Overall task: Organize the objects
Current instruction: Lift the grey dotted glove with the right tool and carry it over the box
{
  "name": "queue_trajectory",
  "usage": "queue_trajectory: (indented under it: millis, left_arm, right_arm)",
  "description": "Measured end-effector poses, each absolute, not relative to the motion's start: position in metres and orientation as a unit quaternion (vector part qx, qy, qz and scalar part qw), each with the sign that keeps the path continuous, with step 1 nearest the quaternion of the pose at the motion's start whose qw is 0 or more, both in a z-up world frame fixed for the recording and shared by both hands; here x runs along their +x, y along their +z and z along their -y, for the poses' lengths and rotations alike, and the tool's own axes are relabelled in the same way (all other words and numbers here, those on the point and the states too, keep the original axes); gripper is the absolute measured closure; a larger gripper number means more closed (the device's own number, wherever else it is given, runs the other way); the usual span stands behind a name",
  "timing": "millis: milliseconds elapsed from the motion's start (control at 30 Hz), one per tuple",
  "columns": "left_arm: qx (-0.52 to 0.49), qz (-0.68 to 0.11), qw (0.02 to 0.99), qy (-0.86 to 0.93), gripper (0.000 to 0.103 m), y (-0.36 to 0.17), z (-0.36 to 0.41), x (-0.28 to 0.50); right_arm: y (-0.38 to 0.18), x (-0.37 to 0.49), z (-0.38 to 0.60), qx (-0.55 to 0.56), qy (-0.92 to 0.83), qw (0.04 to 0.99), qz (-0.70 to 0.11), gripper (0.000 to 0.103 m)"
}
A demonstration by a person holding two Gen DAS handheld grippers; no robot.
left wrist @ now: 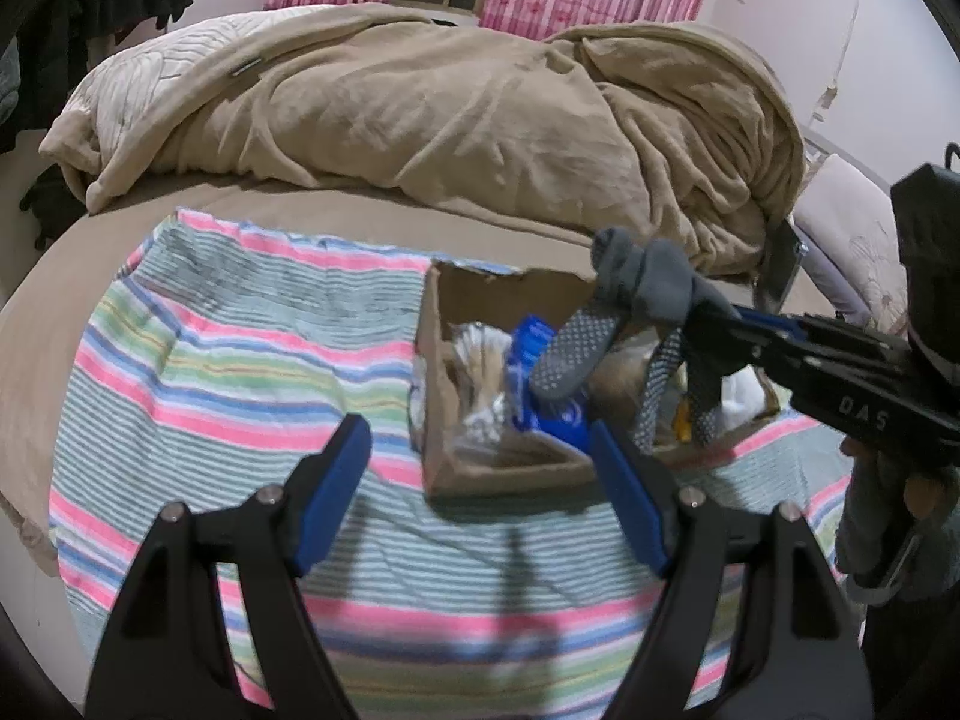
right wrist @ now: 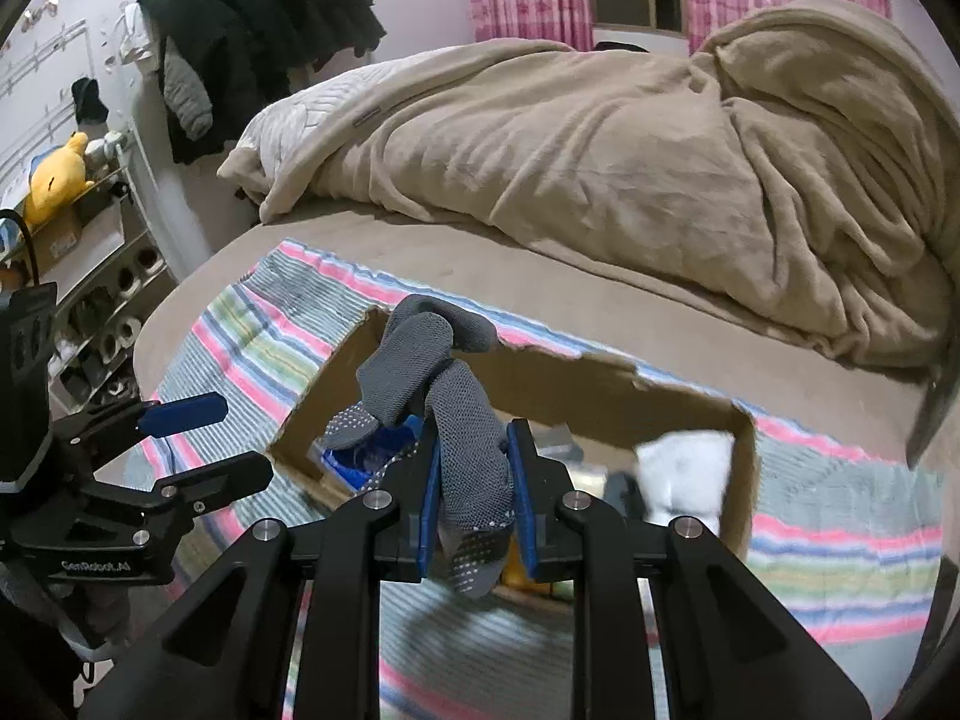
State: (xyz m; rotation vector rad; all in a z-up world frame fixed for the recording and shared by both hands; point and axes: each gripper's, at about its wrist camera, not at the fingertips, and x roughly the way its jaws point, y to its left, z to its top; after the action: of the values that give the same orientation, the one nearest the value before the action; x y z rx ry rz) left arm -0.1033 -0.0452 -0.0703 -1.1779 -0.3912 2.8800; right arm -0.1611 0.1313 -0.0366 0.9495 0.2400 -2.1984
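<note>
A knotted pair of grey socks [right wrist: 432,384] with white grip dots hangs from my right gripper [right wrist: 474,480], which is shut on it, above an open cardboard box [right wrist: 744,468]. In the left wrist view the socks [left wrist: 636,294] dangle over the box [left wrist: 438,372], held by the right gripper [left wrist: 714,312] coming in from the right. The box holds a blue packet [left wrist: 534,384], wooden sticks in a clear bag [left wrist: 480,366] and a white item [right wrist: 684,468]. My left gripper [left wrist: 480,468] is open and empty, just in front of the box's near left corner.
The box sits on a striped towel [left wrist: 240,360] spread on a bed. A rumpled tan blanket [left wrist: 480,108] lies behind it. Dark clothes [right wrist: 258,18], a shoe shelf [right wrist: 102,294] and a yellow plush [right wrist: 54,174] are at the left wall.
</note>
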Motion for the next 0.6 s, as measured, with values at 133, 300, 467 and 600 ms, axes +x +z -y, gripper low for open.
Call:
queue_trajectory:
  millis: [133,300,467,600]
  left_arm:
    - [-0.375,0.129,-0.004,0.918,0.026,-0.073,0.053,-0.113]
    - [-0.372,0.132,-0.009,0.919,0.026,-0.075,0.060,-0.121]
    - [-0.372,0.138,-0.010,0.918,0.026,-0.078,0.065,-0.126]
    - [-0.375,0.138,-0.012,0.917,0.026,-0.081,0.065,-0.128]
  right_arm:
    - [-0.041,-0.171,-0.118,0.370,-0.846,0.367,-0.110,0.081]
    - [-0.055,-0.185,-0.108,0.379,-0.841,0.364,-0.129,0.081]
    - [-0.073,-0.197,-0.098,0.392,-0.832,0.360,-0.154,0.081]
    - [-0.080,-0.200,-0.090,0.389,-0.831,0.359,-0.172,0.081]
